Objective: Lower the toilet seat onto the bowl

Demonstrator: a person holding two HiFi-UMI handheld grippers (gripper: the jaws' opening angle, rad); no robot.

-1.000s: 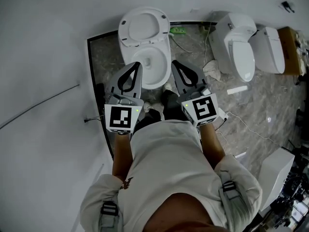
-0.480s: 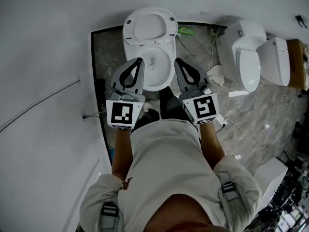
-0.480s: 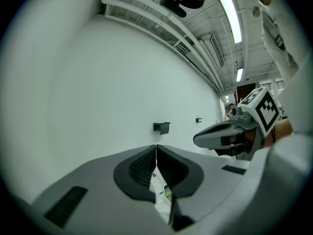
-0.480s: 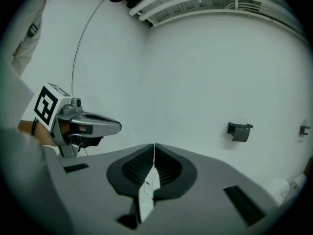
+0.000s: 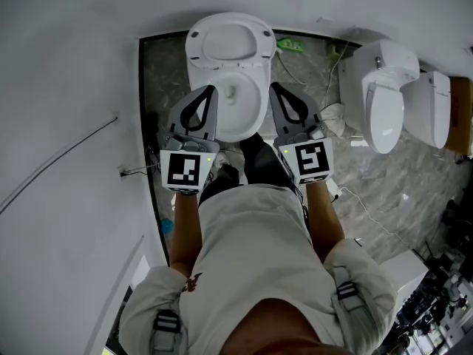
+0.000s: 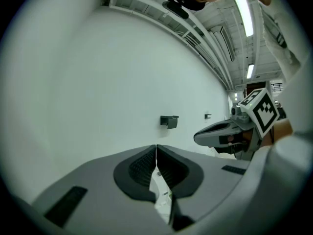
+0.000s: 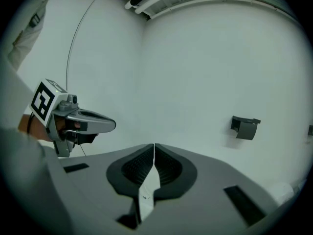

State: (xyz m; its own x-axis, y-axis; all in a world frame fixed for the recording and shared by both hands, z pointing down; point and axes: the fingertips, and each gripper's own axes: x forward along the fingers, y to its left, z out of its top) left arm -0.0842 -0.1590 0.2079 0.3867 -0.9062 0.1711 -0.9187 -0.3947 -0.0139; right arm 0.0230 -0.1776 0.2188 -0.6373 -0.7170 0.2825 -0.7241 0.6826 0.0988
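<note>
**A:** From the head view, where is the seat [image 5: 230, 44]?

**B:** It stands up, leaning back against the wall [image 5: 66, 65], and the bowl [image 5: 238, 113] below it is open. The person [image 5: 255, 250] stands right in front of it on the marbled floor [image 5: 388, 180]. Two more toilets [image 5: 383, 98] sit off to the right.

**A:** And the tongs?

**B:** The left gripper [image 5: 211, 89] points at the bowl's left side and the right gripper [image 5: 274, 86] at its right side. Neither tip reaches the seat.

**A:** What does the left gripper view give?

**B:** Its jaws are pressed together, with nothing caught between them. They aim at bare wall with a small bracket [image 6: 169, 121] on it. The right gripper shows off to the side, and a strip light [image 6: 243, 13] runs overhead.

**A:** The right gripper view?

**B:** Much the same. Its jaws meet tip to tip and hold nothing. The left gripper shows at its left, and the wall ahead carries the same kind of bracket.
</note>
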